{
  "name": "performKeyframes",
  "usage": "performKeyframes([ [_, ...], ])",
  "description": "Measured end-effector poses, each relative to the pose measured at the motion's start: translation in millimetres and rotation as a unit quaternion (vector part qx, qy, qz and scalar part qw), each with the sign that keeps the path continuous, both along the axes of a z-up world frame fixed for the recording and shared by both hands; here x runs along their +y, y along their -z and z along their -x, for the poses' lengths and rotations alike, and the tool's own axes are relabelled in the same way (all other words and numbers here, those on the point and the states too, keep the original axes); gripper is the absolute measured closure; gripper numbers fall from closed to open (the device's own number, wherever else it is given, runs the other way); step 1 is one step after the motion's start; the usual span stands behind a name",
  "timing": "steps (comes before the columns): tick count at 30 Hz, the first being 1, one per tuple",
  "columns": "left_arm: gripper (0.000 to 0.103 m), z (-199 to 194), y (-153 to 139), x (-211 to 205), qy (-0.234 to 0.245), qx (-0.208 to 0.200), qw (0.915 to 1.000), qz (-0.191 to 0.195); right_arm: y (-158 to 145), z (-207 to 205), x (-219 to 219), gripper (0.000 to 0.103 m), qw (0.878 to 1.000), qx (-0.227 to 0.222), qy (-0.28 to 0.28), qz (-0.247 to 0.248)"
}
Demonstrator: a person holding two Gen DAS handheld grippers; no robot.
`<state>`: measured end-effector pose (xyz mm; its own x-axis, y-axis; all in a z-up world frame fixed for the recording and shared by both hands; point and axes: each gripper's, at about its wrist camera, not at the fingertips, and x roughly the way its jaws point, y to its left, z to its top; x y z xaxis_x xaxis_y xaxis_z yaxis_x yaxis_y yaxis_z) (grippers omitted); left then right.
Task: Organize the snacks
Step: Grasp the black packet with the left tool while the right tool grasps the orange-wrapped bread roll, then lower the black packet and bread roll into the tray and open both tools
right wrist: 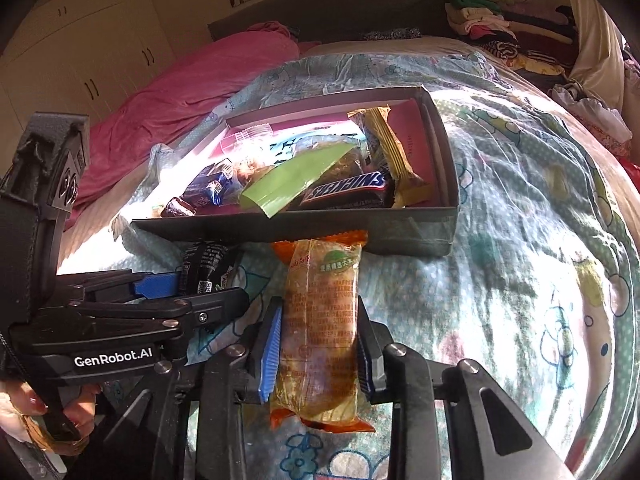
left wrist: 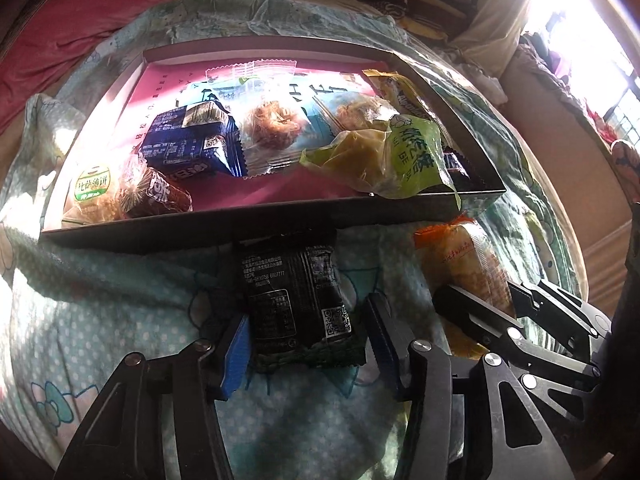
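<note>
The left gripper (left wrist: 306,346) points down at the bed (left wrist: 100,312), its jaws partly spread around a black packet (left wrist: 298,304) that lies flat on the quilt just in front of the box (left wrist: 256,226). The left blue pad (left wrist: 236,354) sits against the packet's left edge; the right pad (left wrist: 380,332) stands just beside the right edge, and contact there cannot be told. No earlier view is given, so only the present stance is told: the packet is between the jaws and not clearly pinched.

The right gripper (right wrist: 318,354) is narrowed on an orange packet (right wrist: 320,320), a long clear-wrapped snack with orange ends. Both pads press on its sides, the blue one (right wrist: 270,354) on the left and the dark one on the right, so this packet is pinched around its middle. Its far end lies at the box's near wall and its near end reaches back between the fingers. It lies on the quilt just right of the black packet.

The box stands open on the bed, with a pink floor. In it lie a green bag (left wrist: 404,152), a dark blue packet (left wrist: 188,140), a pale blue packet (left wrist: 272,128), a Snickers bar (right wrist: 348,190), a yellow bar (right wrist: 384,148), a brown sweet (left wrist: 156,196) and a biscuit pack (left wrist: 92,192) in the near left corner.

A hand (right wrist: 52,416) grips the left gripper's handle at the lower left of the right wrist view
</note>
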<state>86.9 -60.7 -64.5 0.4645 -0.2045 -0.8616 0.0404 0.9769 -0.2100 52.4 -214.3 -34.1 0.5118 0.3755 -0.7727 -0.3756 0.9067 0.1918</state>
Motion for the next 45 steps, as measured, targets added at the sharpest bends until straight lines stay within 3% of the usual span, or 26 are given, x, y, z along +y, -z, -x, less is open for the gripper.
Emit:
performKeyframes([
  [6,0.061,0,-1,6,0.0,-0.003,1.0,0.008,-11,0,-13,0.071,0.999,-0.007,0.017,-0.037],
  [23,0.062,10,-53,26,-0.02,-0.068,0.9972,0.023,-37,-7,-24,0.071,0.995,-0.059,0.03,-0.074],
  [45,0.062,-21,-55,25,-0.033,-0.076,0.9965,0.003,-46,-48,-36,0.071,0.99,-0.086,0.056,-0.099],
])
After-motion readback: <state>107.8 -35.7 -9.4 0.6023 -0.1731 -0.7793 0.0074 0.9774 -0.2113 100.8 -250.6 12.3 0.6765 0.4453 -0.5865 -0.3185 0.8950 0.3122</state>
